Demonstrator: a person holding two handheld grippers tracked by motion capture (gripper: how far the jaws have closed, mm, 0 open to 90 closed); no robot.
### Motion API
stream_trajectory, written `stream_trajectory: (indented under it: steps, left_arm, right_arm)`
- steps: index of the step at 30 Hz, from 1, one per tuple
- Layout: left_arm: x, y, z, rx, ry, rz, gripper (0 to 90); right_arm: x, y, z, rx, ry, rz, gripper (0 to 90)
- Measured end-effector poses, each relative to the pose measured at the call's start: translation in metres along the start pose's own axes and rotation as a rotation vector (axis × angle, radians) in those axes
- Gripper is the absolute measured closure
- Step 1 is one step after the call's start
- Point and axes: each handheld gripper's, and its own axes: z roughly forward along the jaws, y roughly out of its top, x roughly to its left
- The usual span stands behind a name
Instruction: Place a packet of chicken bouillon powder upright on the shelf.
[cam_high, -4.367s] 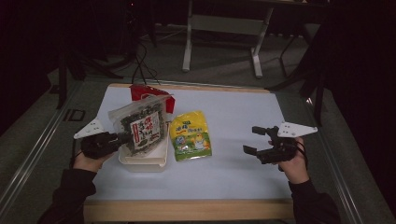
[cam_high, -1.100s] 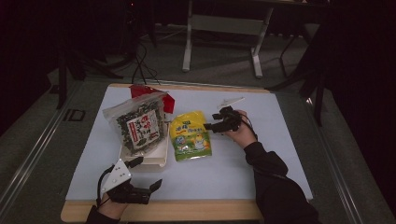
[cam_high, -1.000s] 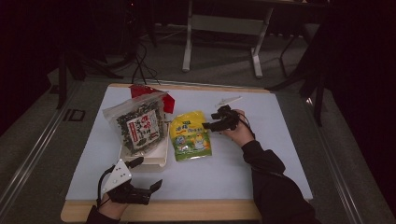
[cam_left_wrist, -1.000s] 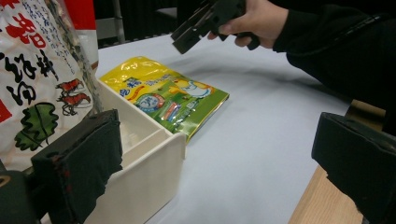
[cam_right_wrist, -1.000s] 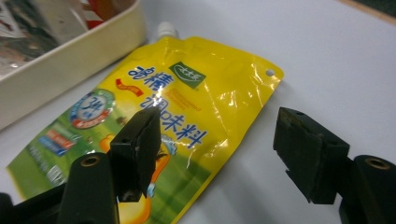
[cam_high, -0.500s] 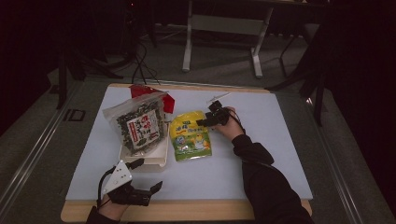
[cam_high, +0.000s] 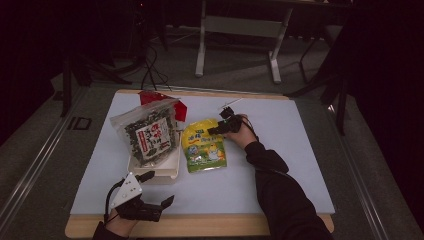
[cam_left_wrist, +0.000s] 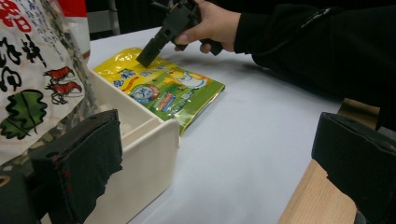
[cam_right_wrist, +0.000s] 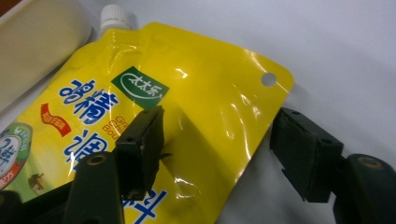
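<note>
A yellow spouted pouch (cam_high: 205, 148) with a white cap (cam_right_wrist: 113, 13) lies flat on the white table, just right of a white tray (cam_high: 171, 164). My right gripper (cam_high: 216, 130) is down at the pouch's far right corner. Its jaws have just been closing and still stand apart: one black pad (cam_right_wrist: 142, 147) is over the pouch (cam_right_wrist: 201, 84), the other is on the table beside the edge, so the corner lies between them ungripped. My left gripper (cam_high: 159, 189) rests open and empty near the front edge, facing the tray (cam_left_wrist: 154, 154) and the pouch (cam_left_wrist: 168, 91).
A clear bag of dark seaweed snacks (cam_high: 147, 135) leans in the tray. Behind it stands a red package (cam_high: 150, 97). The table's wooden front edge (cam_left_wrist: 317, 196) runs under my left gripper. The right forearm's dark sleeve (cam_high: 280, 195) crosses the table's right half.
My right gripper has moved left and down from beside the pouch onto its far right corner, with its jaws narrowed. The left hand has stayed put.
</note>
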Motion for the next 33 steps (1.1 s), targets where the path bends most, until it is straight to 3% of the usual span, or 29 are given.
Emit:
stream_trajectory:
  steps: [3,9,13,21,33]
  left_arm:
    - [0.001,0.0,0.0,-0.001,0.0,-0.003,3.0]
    - [0.001,0.0,0.0,0.001,-0.002,-0.002,3.0]
    - [0.001,0.0,0.0,-0.001,-0.002,-0.004,3.0]
    - [0.001,0.001,0.0,-0.004,-0.001,0.0,3.0]
    - [0.0,0.003,0.0,-0.011,0.003,-0.002,3.0]
  right_arm:
    - [0.001,0.002,-0.001,0.008,0.004,-0.024,51.3]
    - [0.006,0.005,-0.007,0.02,0.01,-0.051,87.8]
    - [0.013,0.005,-0.011,0.03,-0.031,-0.103,90.0]
    - [0.023,0.002,-0.033,0.005,-0.075,-0.159,90.0]
    - [0.048,-0.006,-0.083,-0.099,-0.084,-0.228,90.0]
